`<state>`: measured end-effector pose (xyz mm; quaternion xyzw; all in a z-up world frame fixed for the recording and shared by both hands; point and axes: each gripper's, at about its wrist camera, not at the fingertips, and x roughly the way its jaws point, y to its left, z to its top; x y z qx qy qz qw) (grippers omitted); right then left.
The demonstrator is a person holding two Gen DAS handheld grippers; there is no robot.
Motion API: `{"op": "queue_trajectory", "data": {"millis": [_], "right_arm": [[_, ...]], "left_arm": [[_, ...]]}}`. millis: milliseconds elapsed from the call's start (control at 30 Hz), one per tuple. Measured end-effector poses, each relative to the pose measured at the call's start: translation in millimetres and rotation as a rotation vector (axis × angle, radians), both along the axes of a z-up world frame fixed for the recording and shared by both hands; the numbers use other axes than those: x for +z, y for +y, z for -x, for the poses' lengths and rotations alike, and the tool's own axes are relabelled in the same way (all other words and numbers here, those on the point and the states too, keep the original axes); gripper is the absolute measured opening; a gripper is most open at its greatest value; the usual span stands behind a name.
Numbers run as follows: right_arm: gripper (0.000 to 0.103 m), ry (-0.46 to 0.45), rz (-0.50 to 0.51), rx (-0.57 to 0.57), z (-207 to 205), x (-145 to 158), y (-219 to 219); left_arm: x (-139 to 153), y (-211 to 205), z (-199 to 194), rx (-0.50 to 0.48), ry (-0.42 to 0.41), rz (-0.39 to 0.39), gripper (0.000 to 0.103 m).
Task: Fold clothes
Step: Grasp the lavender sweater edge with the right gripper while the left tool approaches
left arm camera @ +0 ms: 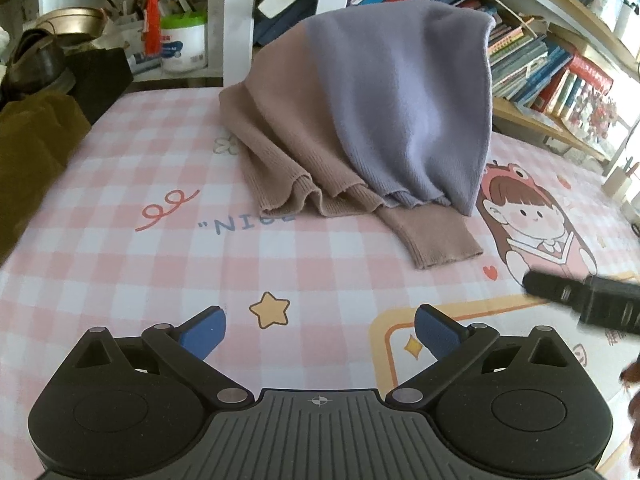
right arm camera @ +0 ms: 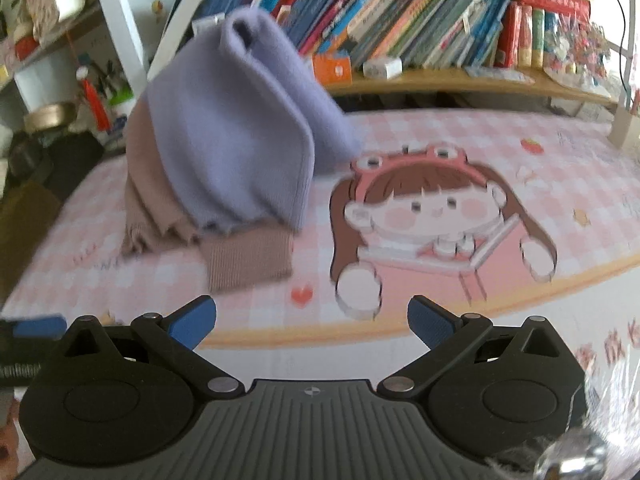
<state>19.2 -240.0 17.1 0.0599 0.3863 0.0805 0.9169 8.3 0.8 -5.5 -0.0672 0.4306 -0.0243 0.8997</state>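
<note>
left tongs (left arm camera: 320, 330) apart | right tongs (right arm camera: 312, 322) apart | sweater (left arm camera: 360, 120) heaped; only right view shows its fold opening

Pink checked cartoon tablecloth (right arm camera: 500, 152) – crammed wooden bookshelf (right arm camera: 440, 80) behind – white post (left arm camera: 239, 20), daylight.

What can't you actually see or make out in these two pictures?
- Sweater: its top is out of sight in both views, so what props it up is unclear.
- Right gripper in the left view: cut off by the edge and blurred.
- Mat lettering in the left view: partly under the sweater.
- Book titles in the right view: blurred, too small.
</note>
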Motion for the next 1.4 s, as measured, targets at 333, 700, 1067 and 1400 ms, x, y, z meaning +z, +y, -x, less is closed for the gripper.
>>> {"op": "queue_trajectory", "data": {"millis": [333,700,1067,1400], "right_arm": [[0.103,-0.119,-0.037,0.144,-80,25,-7],[0.001,0.069,-0.267,0.323,-146,6,2],[0.001,0.012,-0.640,0.546,-79,54,-45],[0.061,-0.068,-0.292,0.475,-116,41,-51]], "left_arm": [[7,-8,7,0.034,-0.045,0.002,0.102],[24,-21,29,0.203,-0.075,-0.083,0.102],[43,-73,43,0.237,-0.149,-0.133,0.102],[40,-94,67,0.254,-0.153,-0.148,0.102]]}}
